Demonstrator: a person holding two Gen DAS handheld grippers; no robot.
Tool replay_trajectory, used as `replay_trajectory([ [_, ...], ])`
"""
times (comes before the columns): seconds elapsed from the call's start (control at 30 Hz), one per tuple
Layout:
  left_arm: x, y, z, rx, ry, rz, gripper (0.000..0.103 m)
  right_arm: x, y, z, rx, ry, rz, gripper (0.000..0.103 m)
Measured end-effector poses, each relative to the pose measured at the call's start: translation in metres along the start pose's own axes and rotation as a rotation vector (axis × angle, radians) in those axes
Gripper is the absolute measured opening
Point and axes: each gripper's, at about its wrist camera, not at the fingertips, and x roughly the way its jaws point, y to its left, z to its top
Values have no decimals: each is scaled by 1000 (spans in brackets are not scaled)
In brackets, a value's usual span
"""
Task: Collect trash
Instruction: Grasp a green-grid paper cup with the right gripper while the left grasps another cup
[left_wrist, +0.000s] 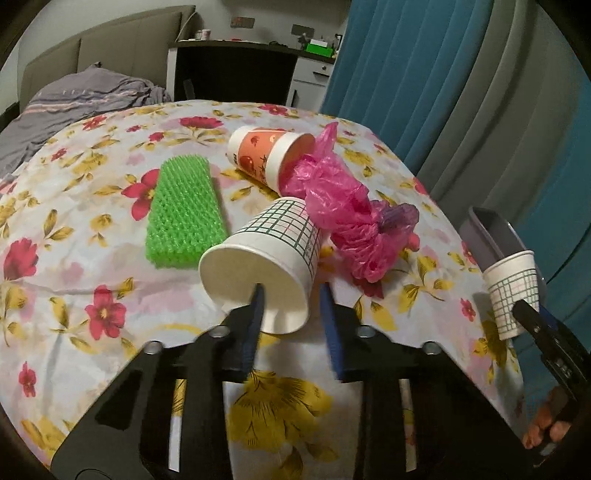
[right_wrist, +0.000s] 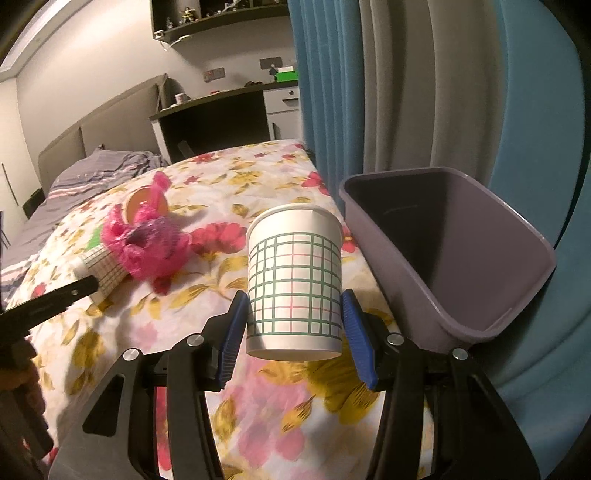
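A white grid-patterned paper cup (left_wrist: 264, 258) lies on its side on the floral bedspread, mouth toward me. My left gripper (left_wrist: 291, 299) pinches its rim, one finger inside the mouth and one outside. It also shows in the right wrist view (right_wrist: 101, 271). My right gripper (right_wrist: 293, 321) is shut on a second grid-patterned cup (right_wrist: 294, 286), held upright above the bed next to the purple bin (right_wrist: 517, 258). This cup also shows in the left wrist view (left_wrist: 511, 291). An orange paper cup (left_wrist: 266, 155) and a crumpled pink plastic bag (left_wrist: 343, 210) lie behind.
A green sponge (left_wrist: 184, 214) lies left of the cups. The bin (left_wrist: 495, 236) stands at the bed's right edge against blue and grey curtains (right_wrist: 424, 92). A grey blanket (left_wrist: 74, 99), headboard and dark desk (left_wrist: 236, 74) are at the back.
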Motion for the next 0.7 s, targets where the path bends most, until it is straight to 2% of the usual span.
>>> replay_trajectory([
  [0.1,2,2,0,-14,7,-19,6,-6,4,-2,-2,-8,17,51],
  [0.2,-1,3,-1,-12,-4,-20,2,-9,8,-2,-8,-16,27,51],
  [0.5,-30,9,-14,-43,-45,-43,2,-17,15,-8,-16,-25,45,51],
  [0.7,-66,22,-29,-88,-115,-33,2,-26,22,-10,-25,-40,56,51],
])
